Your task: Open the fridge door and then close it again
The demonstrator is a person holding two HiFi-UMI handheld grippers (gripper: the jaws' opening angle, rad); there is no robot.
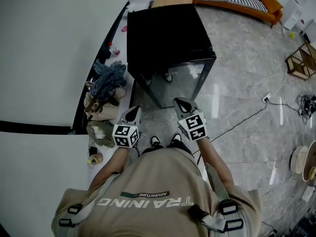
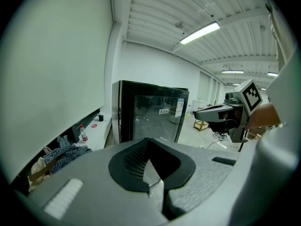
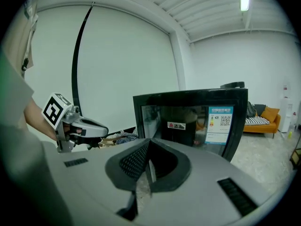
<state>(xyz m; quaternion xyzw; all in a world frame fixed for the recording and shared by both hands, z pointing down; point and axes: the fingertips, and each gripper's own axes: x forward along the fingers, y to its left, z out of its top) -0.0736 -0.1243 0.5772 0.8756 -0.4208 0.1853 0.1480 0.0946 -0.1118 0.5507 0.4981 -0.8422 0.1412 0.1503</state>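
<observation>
Head view: marble floor [image 1: 247, 83], black fridge [image 1: 165, 33] beside white wall [image 1: 49, 48]; left claw [image 1: 134, 109], right claw [image 1: 180, 102] clenched, empty.

Head cam down; others face fridge [image 1: 165, 38].

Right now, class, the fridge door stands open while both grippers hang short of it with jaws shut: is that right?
No: the fridge door is closed, as the right gripper view shows. The left gripper and right gripper do hang short of it, jaws shut.
</observation>
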